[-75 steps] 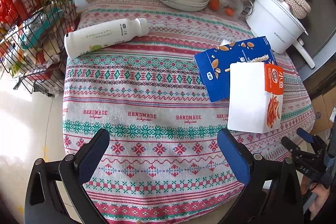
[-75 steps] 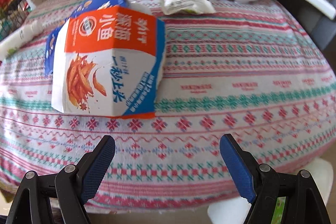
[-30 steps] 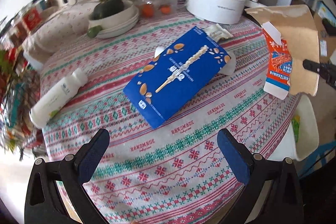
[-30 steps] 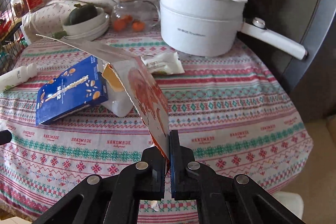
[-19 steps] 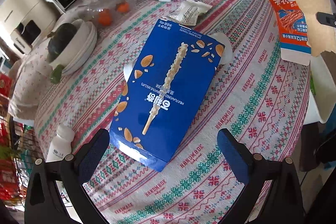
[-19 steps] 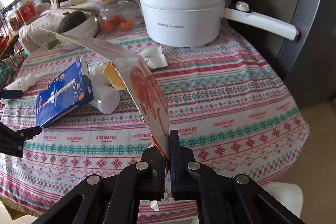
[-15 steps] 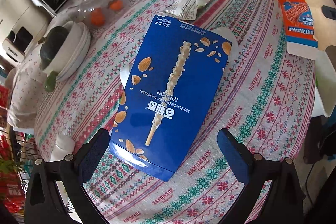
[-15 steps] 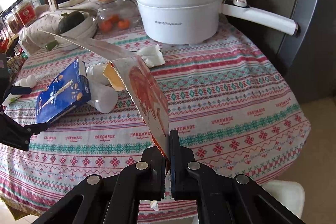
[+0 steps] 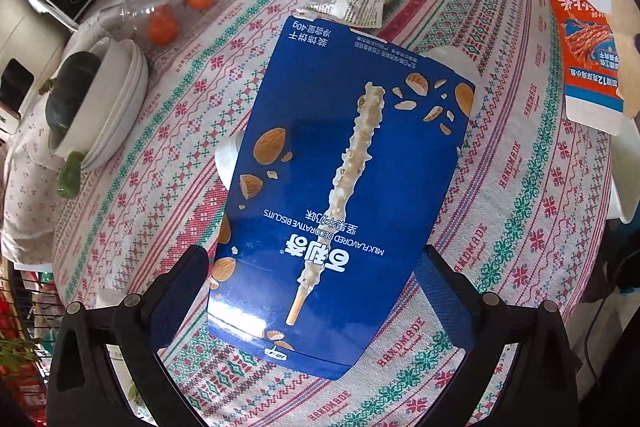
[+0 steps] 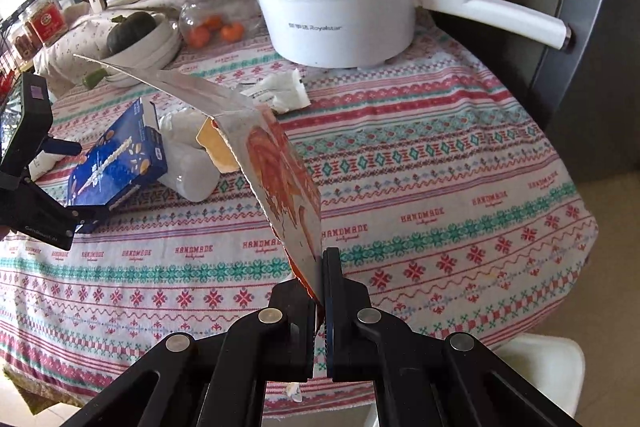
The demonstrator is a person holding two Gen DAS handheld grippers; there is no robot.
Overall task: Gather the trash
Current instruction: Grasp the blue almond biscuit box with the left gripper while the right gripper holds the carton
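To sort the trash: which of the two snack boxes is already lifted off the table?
The orange box, pinched in the right tool; the blue box lies on the tablecloth.

The left gripper (image 9: 312, 287) hangs spread wide, its fingers either side of the blue biscuit box (image 9: 340, 195) on the patterned tablecloth (image 9: 520, 187).

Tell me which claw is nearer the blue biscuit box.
Left. The left claw straddles the blue biscuit box, open. The right claw is farther off, shut on the orange carton.

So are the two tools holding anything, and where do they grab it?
The right tool is shut on the bottom edge of the flattened orange snack box. The left tool holds nothing: its open fingers sit either side of the blue biscuit box.
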